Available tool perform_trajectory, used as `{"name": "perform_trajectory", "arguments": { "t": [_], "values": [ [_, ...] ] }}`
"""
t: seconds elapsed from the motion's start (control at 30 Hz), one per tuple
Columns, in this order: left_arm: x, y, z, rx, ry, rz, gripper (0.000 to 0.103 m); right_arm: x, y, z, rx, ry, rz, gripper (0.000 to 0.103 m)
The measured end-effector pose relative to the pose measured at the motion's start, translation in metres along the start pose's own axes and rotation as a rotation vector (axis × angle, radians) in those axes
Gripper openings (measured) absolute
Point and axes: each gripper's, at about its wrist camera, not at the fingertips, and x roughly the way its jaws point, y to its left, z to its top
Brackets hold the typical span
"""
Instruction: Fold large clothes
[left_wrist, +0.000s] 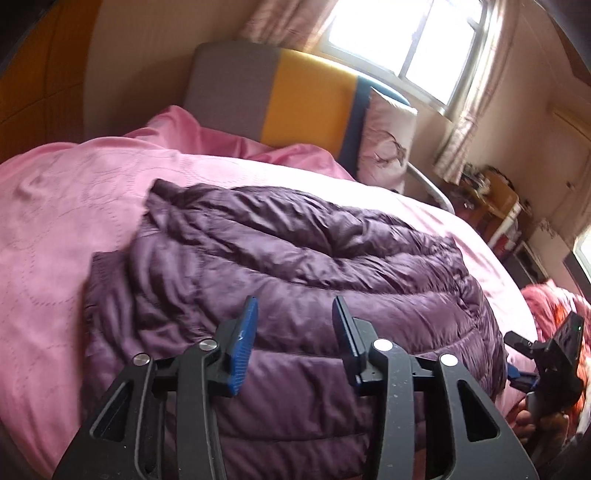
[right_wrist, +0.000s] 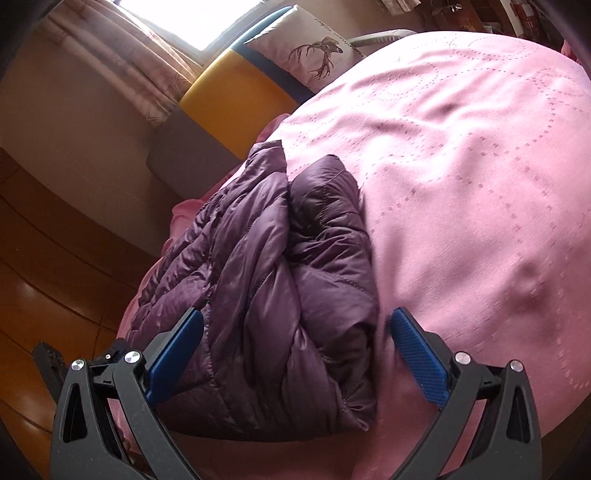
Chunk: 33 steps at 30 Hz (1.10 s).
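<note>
A purple quilted down jacket lies folded into a thick bundle on the pink bedspread. My left gripper hovers just over the bundle's near edge, jaws partly apart with nothing pinched between the blue pads. In the right wrist view the same jacket runs away from me. My right gripper stands wide open, its fingers straddling the jacket's near end without squeezing it. The right gripper, held by a hand, also shows at the jacket's right end in the left wrist view.
A grey, yellow and blue headboard and a deer-print pillow stand at the bed's far end. A cluttered desk sits under the window. Wooden floor lies beside the bed, with red patterned bedding at the right.
</note>
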Motion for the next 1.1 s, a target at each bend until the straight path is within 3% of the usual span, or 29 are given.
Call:
{"name": "perform_trajectory", "arguments": {
  "t": [0.13,0.23,0.3,0.6,0.87,1.1],
  "values": [
    [0.022,-0.011,0.001,0.027,0.054,-0.021,0.033,0.006,0.009,-0.004,-0.012,0.009,0.013,0.1],
    [0.03,-0.02,0.003,0.039,0.068,-0.022,0.033,0.008,0.008,-0.004,-0.013,0.018,0.006,0.091],
    [0.034,-0.024,0.003,0.043,0.073,-0.028,0.033,0.013,0.012,-0.005,-0.021,0.051,0.022,0.069],
    [0.054,-0.037,-0.008,0.081,0.113,-0.023,0.033,0.007,0.047,-0.002,-0.106,0.073,0.031,0.034],
    [0.065,-0.033,-0.019,0.059,0.12,-0.031,0.033,-0.007,0.13,0.003,-0.298,0.046,0.095,0.03],
    [0.069,-0.014,-0.022,-0.002,0.127,-0.093,0.032,0.022,0.224,-0.014,-0.472,0.094,0.209,0.028]
  ]
}}
